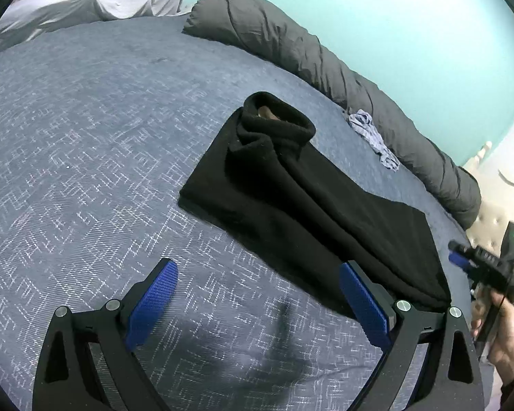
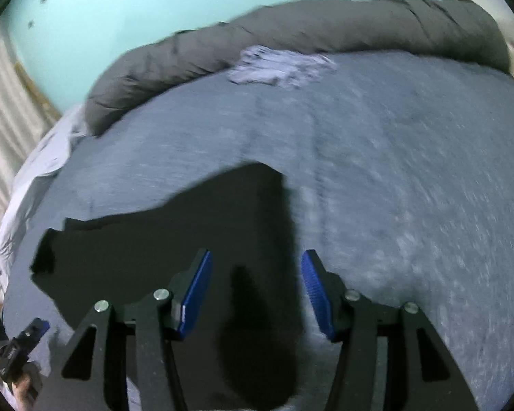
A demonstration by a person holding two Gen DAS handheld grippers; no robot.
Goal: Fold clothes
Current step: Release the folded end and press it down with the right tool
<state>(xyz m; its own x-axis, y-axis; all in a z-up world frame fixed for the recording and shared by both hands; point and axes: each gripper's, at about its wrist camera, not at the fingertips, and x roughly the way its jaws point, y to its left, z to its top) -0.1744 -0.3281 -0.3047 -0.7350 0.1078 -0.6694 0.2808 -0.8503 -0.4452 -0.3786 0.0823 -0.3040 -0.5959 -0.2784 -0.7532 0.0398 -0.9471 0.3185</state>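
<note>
Across mid-frame on the blue-grey patterned bed (image 1: 85, 137) lay the black knitted turtleneck sweater (image 1: 308, 205), long axis collar upper-centre to hem lower-right; hem nearest right gripper (image 2: 255, 291), left gripper (image 1: 257, 308) beside it; both jaws apart, empty.

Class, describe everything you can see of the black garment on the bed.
The black garment looks like soft, fleecy knit with a thick turtleneck collar standing open at its far end. It lies flat on the blue-grey patterned bed cover, folded into a long narrow strip. Nothing grips it: the left gripper hovers open at its near edge, and the right gripper is open above it.
</note>
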